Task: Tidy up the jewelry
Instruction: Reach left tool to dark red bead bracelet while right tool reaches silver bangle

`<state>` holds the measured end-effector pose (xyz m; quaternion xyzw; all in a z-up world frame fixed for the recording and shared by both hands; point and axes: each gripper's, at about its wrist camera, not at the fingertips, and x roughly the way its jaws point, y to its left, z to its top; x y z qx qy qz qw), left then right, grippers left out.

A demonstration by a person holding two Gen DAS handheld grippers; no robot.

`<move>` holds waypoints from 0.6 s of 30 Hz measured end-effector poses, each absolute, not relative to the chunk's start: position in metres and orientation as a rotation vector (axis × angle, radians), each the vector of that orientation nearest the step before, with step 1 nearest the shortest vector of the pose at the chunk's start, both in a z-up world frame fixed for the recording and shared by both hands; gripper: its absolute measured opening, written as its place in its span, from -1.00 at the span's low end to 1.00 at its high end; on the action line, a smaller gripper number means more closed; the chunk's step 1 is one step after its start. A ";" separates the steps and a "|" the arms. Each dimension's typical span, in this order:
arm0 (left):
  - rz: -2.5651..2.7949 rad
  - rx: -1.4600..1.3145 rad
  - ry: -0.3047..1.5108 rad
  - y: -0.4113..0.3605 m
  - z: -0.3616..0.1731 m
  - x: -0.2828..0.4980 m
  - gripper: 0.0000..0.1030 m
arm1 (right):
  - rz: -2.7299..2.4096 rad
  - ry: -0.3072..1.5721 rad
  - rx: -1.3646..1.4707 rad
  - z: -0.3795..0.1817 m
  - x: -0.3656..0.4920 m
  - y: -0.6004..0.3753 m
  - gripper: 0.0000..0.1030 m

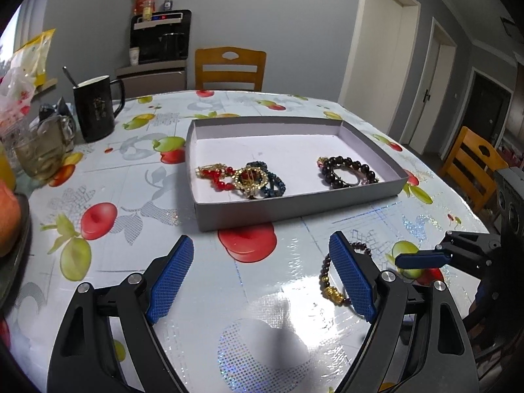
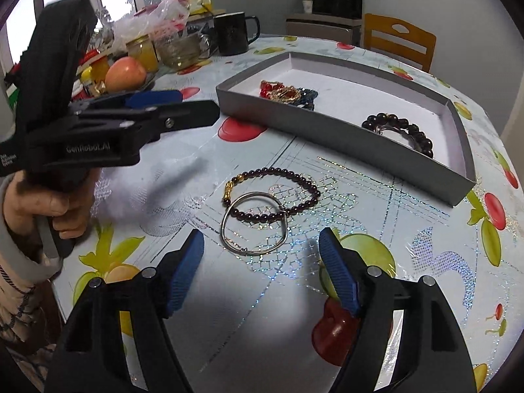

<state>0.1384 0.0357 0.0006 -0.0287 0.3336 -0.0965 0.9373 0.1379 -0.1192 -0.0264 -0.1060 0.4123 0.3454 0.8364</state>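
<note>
A shallow grey box tray (image 1: pixel 294 211) holds a red and gold piece (image 1: pixel 219 175), a blue bead bracelet (image 1: pixel 276 180) and a dark bead bracelet (image 1: pixel 347 172). On the tablecloth in front of it lie a dark bead bracelet with a gold charm (image 2: pixel 294 177) and a silver bangle (image 2: pixel 223 226), overlapping. My right gripper (image 2: pixel 262 242) is open just short of the bangle, touching nothing. My left gripper (image 1: pixel 262 271) is open and empty; its right finger hides part of the charm bracelet (image 1: pixel 326 271). The same tray (image 2: pixel 327 131) lies beyond the loose pieces in the right wrist view.
A black mug (image 1: pixel 95 111), a glass cup (image 1: pixel 42 154), jars and fruit (image 2: pixel 126 72) crowd the table's left side. Wooden chairs (image 1: pixel 229 68) stand behind and to the right of the table. A hand (image 2: pixel 42 203) holds the left gripper's handle.
</note>
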 end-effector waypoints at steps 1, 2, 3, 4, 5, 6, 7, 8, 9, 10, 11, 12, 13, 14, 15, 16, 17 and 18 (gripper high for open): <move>-0.196 -0.059 0.684 0.036 0.000 0.139 0.64 | 0.728 0.875 -0.233 -0.028 0.138 -0.118 0.40; -0.194 -0.060 0.686 0.035 0.000 0.139 0.64 | 0.727 0.883 -0.236 -0.029 0.138 -0.117 0.40; -0.194 -0.061 0.686 0.036 0.000 0.139 0.63 | 0.721 0.894 -0.244 -0.032 0.138 -0.115 0.40; -0.194 -0.062 0.685 0.035 0.000 0.139 0.63 | 0.717 0.891 -0.252 -0.032 0.138 -0.114 0.40; -0.194 -0.061 0.686 0.035 0.000 0.139 0.63 | 0.718 0.892 -0.258 -0.032 0.138 -0.112 0.40; -0.194 -0.060 0.686 0.035 0.000 0.139 0.62 | 0.715 0.890 -0.268 -0.033 0.138 -0.109 0.40; -0.195 -0.060 0.686 0.036 0.000 0.139 0.62 | 0.711 0.889 -0.277 -0.033 0.138 -0.108 0.40; -0.195 -0.060 0.687 0.036 0.000 0.139 0.62 | 0.707 0.887 -0.287 -0.034 0.137 -0.106 0.40; -0.194 -0.060 0.687 0.036 0.000 0.139 0.62 | 0.706 0.886 -0.291 -0.034 0.137 -0.105 0.40; -0.194 -0.059 0.687 0.036 0.000 0.139 0.62 | 0.704 0.886 -0.290 -0.034 0.137 -0.105 0.40; -0.193 -0.058 0.687 0.036 0.000 0.138 0.62 | 0.703 0.886 -0.288 -0.034 0.138 -0.104 0.40; -0.193 -0.058 0.687 0.036 0.000 0.139 0.62 | 0.702 0.887 -0.285 -0.034 0.139 -0.104 0.40; -0.194 -0.058 0.688 0.036 0.000 0.139 0.62 | 0.702 0.887 -0.283 -0.034 0.140 -0.103 0.40; -0.194 -0.058 0.688 0.036 0.000 0.139 0.62 | 0.702 0.887 -0.282 -0.034 0.141 -0.101 0.39; -0.193 -0.057 0.689 0.036 0.000 0.139 0.62 | 0.702 0.887 -0.283 -0.034 0.142 -0.100 0.37; -0.192 -0.057 0.689 0.036 0.000 0.139 0.62 | 0.703 0.886 -0.286 -0.034 0.143 -0.098 0.30; -0.192 -0.057 0.689 0.036 0.000 0.139 0.62 | 0.705 0.883 -0.289 -0.034 0.143 -0.096 0.23; -0.192 -0.056 0.689 0.036 0.000 0.139 0.62 | 0.708 0.878 -0.291 -0.033 0.143 -0.095 0.10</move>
